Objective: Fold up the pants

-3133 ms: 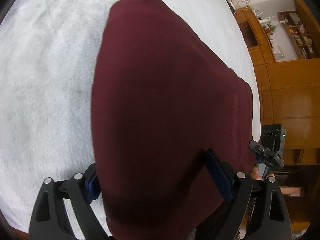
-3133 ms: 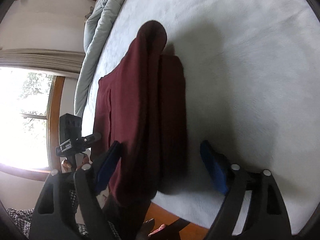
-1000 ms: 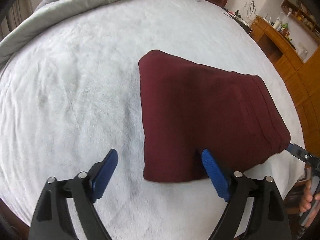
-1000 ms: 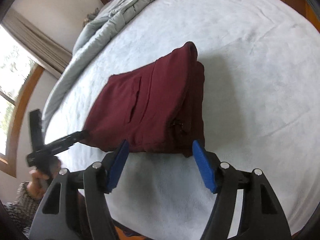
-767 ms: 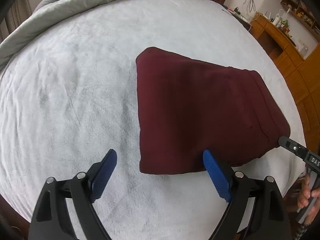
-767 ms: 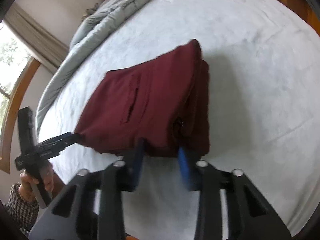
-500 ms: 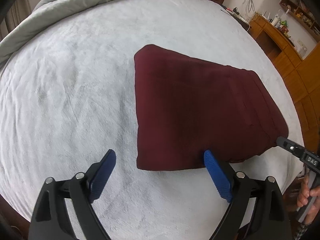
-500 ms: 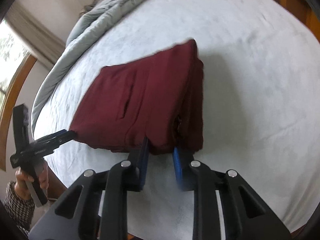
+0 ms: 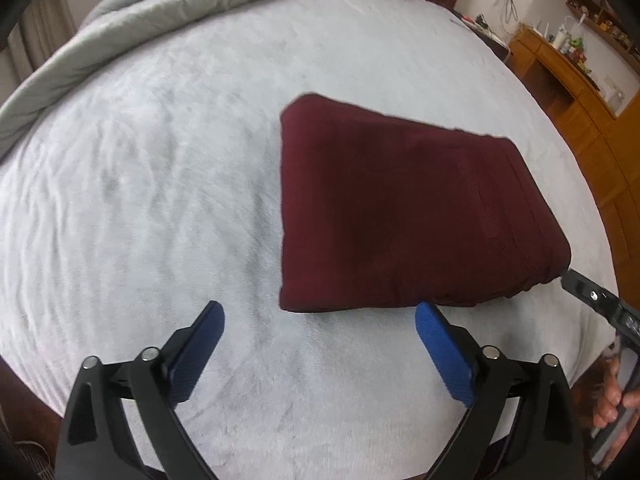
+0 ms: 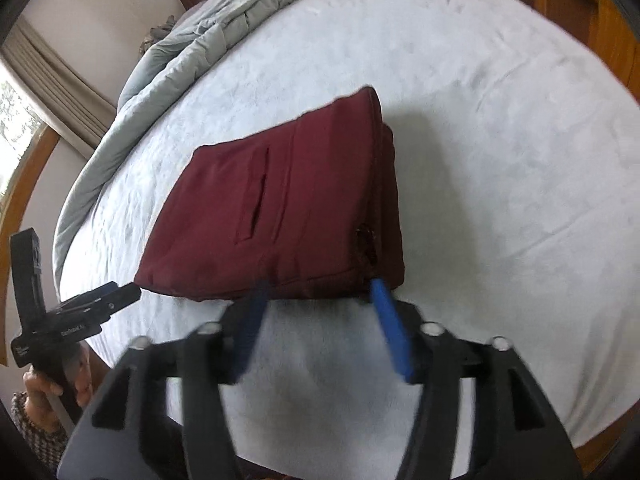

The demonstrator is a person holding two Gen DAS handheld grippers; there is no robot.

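Note:
The maroon pants (image 9: 400, 216) lie folded into a compact stack on the white fleece bed cover (image 9: 140, 208). A pocket slit faces up in the right wrist view (image 10: 288, 208). My left gripper (image 9: 320, 316) is open and empty, just short of the stack's near edge. My right gripper (image 10: 318, 288) is open, its blue fingertips (image 10: 380, 292) at the stack's near edge, holding nothing. Each gripper shows at the other view's edge: the right one (image 9: 592, 300) and the left one (image 10: 100, 300).
A crumpled grey duvet (image 9: 180, 4) lies along the far side of the bed. Wooden cabinets and shelves (image 9: 580, 80) stand beyond the bed's right side. A window with curtains (image 10: 36, 92) is at the left. The bed's near edge is just below the grippers.
My right gripper closed near the stack's near edge, then reopened now. My left gripper stayed open and drew back slightly. Three seconds ago the pants were still lifted and draped.

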